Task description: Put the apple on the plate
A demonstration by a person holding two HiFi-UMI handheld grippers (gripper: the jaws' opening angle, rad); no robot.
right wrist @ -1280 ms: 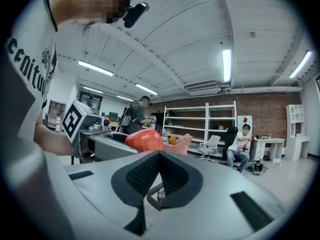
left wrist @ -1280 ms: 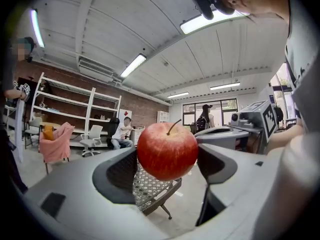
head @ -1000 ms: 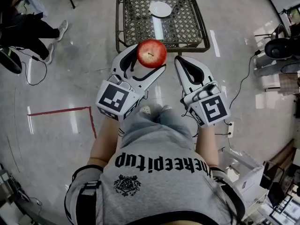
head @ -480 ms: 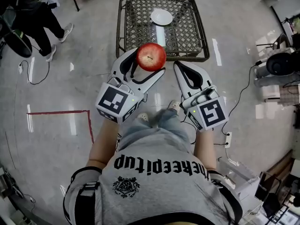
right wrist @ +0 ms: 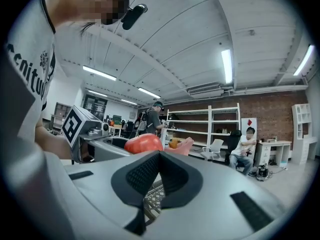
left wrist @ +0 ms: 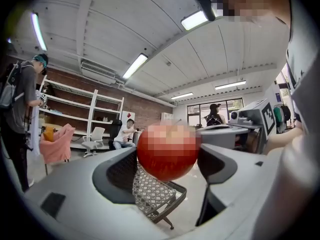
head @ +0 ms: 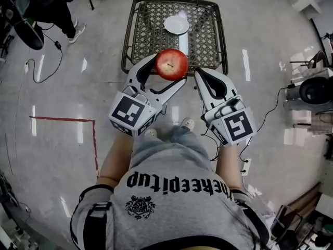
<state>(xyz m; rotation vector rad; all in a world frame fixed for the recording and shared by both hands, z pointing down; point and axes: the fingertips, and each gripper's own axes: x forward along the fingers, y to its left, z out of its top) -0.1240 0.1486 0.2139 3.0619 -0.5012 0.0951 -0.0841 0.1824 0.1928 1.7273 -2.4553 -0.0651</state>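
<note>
A red apple (head: 171, 64) is clamped between the jaws of my left gripper (head: 167, 72), held in the air above the floor; the same apple (left wrist: 168, 151) fills the gap between the jaws in the left gripper view. My right gripper (head: 203, 76) hangs beside it, shut, with nothing in it, and from its own view the apple (right wrist: 143, 143) shows to the left. A small white plate (head: 177, 24) lies on a dark wire-mesh table (head: 148, 35) just beyond both grippers.
The wire-mesh table's frame (left wrist: 169, 207) shows below the apple in the left gripper view. A person (head: 49, 7) stands at the upper left. Red tape (head: 78, 124) marks the floor at left. Cables and equipment (head: 312, 90) lie at the right.
The view has shifted: the mesh table and plate now sit lower and nearer the grippers. The apple stays clamped in the left gripper. The bystander has moved toward the upper left corner.
</note>
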